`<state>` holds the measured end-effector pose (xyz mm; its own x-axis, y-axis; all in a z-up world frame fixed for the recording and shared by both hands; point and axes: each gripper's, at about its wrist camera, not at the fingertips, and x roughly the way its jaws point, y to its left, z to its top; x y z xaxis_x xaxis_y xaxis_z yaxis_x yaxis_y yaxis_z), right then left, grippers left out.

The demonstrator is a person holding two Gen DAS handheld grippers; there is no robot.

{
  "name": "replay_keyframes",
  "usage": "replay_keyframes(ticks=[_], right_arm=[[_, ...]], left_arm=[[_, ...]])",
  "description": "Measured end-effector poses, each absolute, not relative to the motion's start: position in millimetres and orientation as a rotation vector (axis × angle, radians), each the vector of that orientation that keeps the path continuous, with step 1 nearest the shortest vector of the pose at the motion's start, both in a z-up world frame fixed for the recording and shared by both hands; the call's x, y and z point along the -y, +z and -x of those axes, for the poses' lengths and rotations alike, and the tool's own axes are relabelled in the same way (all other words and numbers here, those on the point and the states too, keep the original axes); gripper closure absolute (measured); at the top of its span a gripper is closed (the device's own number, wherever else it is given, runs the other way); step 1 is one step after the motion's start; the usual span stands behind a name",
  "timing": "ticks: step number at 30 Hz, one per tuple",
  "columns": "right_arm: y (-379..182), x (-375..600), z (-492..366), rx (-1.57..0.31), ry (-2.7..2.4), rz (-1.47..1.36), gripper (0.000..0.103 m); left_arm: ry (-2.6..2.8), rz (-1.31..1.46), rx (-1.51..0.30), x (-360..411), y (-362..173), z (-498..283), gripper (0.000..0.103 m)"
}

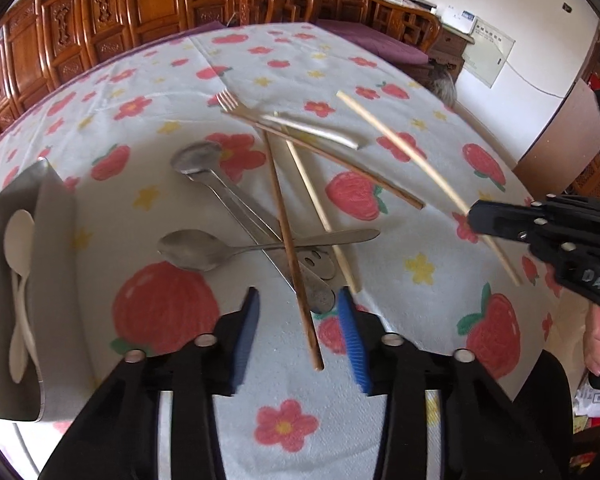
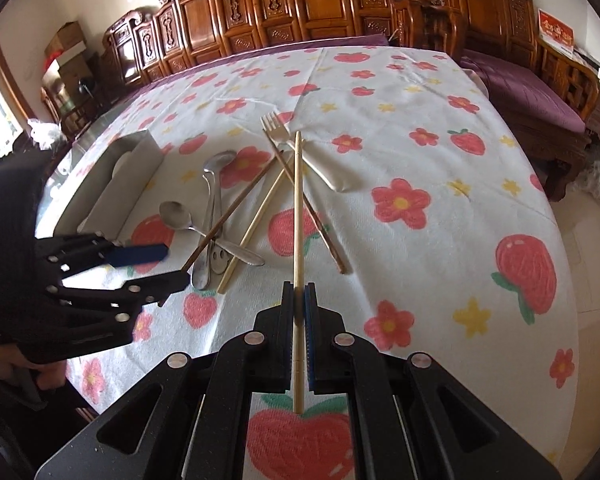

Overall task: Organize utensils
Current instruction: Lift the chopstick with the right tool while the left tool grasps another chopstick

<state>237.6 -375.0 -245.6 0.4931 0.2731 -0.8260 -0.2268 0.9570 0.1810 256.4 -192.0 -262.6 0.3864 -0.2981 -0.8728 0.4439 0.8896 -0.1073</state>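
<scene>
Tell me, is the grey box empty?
Not empty. The grey box holds white spoons, visible in the left wrist view.

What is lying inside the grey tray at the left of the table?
Inside the grey tray lie white spoons, bowls pointing away, handles overlapping. At least two are visible; the near wall hides the tray floor beside them, so more cannot be excluded.

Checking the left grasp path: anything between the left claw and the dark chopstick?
Nothing visible. The dark chopstick's near end already lies between the open left claw's pads, untouched, resting on top of the crossed spoons.
</scene>
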Motion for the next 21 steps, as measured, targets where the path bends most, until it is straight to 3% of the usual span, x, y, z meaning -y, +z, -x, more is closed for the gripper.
replay_keyframes(ticks=[3,5,7,21], right_arm=[[-244,376,-237,-1.007,0.307,-0.056,0.097],[-243,375,-237,-1.005,0.311,-0.061,0.097],[-243,375,-236,-1.005,0.313,-0.058,0.097],[-232,359,-228,-0.987,0.348,-0.038,0.097]], left_arm=[[-0.468,-0.131,-1.105,191,-270,-258,0.079],[-0.467,-0.12,-1.114,191,-272,-256,0.091],[-0.46,-0.117,-1.121,190,-273,-254,0.098],[-0.439,-0.154,-1.06,155,-226,-203,0.099]])
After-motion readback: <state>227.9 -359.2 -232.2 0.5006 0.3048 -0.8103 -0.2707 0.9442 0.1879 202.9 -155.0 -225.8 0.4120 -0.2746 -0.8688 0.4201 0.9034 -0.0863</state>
